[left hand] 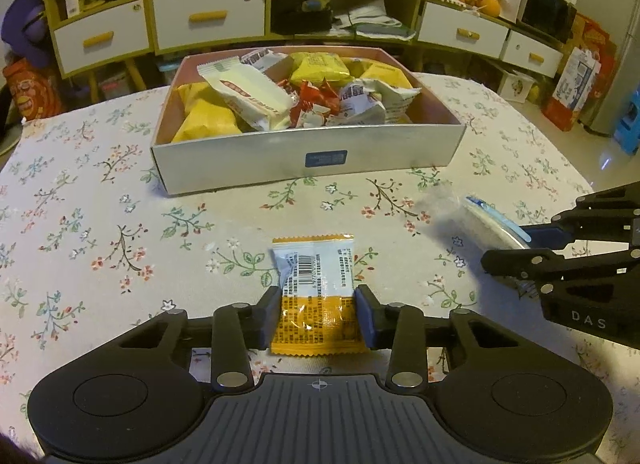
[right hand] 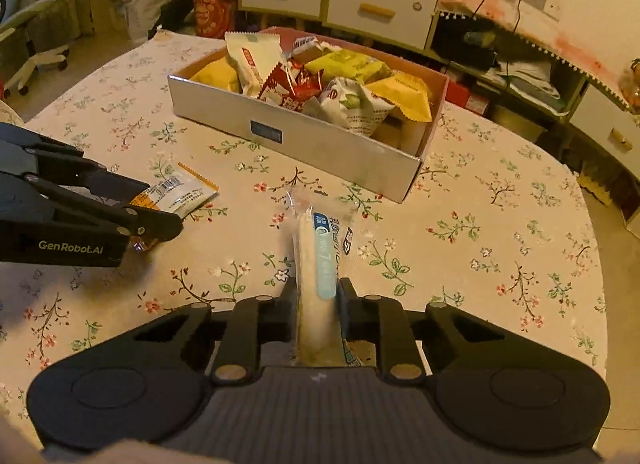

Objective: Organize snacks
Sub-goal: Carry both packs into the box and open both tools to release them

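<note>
My left gripper (left hand: 318, 314) is shut on an orange-and-white snack packet (left hand: 314, 272), barcode side up, just above the floral tablecloth. It also shows in the right wrist view (right hand: 176, 194) at the left. My right gripper (right hand: 318, 304) is shut on a long clear-wrapped snack bar with a blue label (right hand: 320, 260), held edge-up. That bar shows blurred in the left wrist view (left hand: 486, 224) at the right. A silver open box (left hand: 308, 156) full of mixed snack packets stands beyond both grippers, also in the right wrist view (right hand: 320, 144).
The round table has a floral cloth (left hand: 100, 204). Behind it runs a low cabinet with white drawers (left hand: 208, 20). A bag stands on the floor at the left (left hand: 28, 92). An office chair (right hand: 36, 52) stands off the table's left side.
</note>
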Tool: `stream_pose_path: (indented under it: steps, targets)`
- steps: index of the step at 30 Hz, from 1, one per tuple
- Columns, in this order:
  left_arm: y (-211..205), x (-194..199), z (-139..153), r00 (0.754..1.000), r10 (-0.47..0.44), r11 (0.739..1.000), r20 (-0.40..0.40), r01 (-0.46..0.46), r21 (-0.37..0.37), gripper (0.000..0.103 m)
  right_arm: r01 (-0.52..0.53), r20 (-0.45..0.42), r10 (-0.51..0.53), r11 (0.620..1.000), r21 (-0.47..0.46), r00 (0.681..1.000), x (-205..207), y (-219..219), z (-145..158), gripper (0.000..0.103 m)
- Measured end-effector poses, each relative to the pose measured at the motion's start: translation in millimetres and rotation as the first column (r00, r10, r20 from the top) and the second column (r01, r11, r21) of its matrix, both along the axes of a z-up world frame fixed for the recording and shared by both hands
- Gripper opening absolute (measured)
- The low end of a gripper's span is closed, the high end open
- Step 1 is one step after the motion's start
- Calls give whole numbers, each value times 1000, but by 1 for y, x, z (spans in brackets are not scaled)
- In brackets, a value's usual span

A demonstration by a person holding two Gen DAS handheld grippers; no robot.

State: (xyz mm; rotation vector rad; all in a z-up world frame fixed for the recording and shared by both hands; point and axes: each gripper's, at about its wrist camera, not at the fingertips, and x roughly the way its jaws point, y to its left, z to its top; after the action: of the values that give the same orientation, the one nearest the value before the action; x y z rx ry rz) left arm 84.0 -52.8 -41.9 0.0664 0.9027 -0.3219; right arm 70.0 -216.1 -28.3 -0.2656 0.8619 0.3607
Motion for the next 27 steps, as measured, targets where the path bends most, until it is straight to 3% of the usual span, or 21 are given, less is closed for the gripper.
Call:
stream_pose_path:
  steps: [15, 27]
  targets:
    - [9, 9, 45, 996, 29, 994, 80, -20, -104, 37, 38, 71, -47, 992, 123, 996, 16, -9, 32, 17]
    - [16, 79, 69, 984, 89, 992, 156, -74, -100, 37, 130, 102, -148, 977, 170, 984, 80, -8, 41, 18]
